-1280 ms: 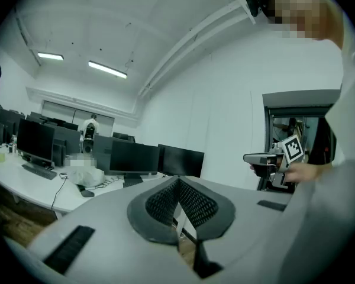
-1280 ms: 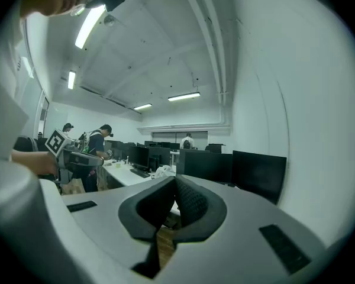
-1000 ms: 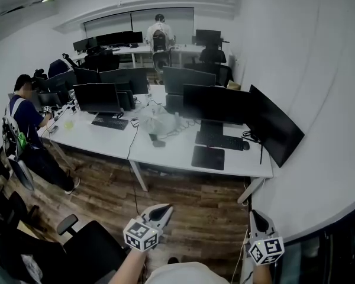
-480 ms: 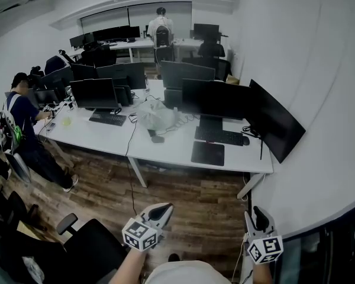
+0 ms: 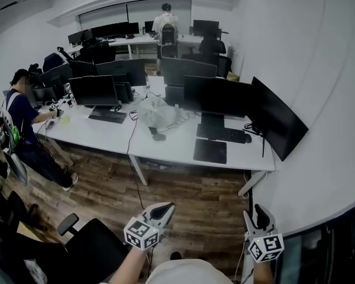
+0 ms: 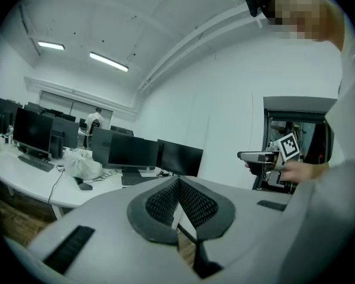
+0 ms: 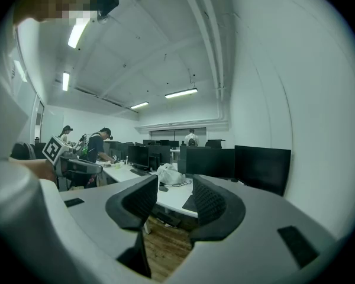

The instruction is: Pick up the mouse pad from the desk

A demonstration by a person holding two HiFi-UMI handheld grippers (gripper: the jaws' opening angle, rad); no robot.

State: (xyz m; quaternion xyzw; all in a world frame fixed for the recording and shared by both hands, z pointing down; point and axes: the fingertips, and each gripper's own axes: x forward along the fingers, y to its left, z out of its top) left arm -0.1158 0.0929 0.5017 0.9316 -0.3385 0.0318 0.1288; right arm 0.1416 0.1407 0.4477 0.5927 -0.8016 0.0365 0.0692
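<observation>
On the near right part of the white desk (image 5: 165, 149), just inside its front edge, the mouse pad (image 5: 210, 151) lies flat, a dark rectangle. Its long axis runs along the desk's front edge, and its short sides point toward the wooden floor (image 5: 183, 200) and toward the monitors. In the right gripper view only a corner of the mouse pad (image 7: 189, 203) shows beside that gripper's right jaw, far off on the desk.

Just behind the pad sits a black keyboard (image 5: 220, 134), set parallel to it, with a mouse (image 5: 247, 138) at the keyboard's right end. Behind those stands a dark monitor (image 5: 216, 96), and a second monitor (image 5: 278, 126) stands angled at the desk's right end. Left of the pad, well apart from it, a white plastic bag (image 5: 155, 112) rests among cables.

Both grippers hang low over the floor, well short of the desk and touching nothing. The left gripper (image 5: 164, 207) has its jaws pressed together, the ribbed pads (image 6: 165, 200) meeting at the tips with nothing between them. The right gripper (image 5: 252, 213) has its jaws spread: they have just been opening, and the gap holds nothing, only the distant desk showing through it.

A person (image 5: 21, 117) stands at the desk's left end, and another person (image 5: 165, 25) stands at the far desks.
</observation>
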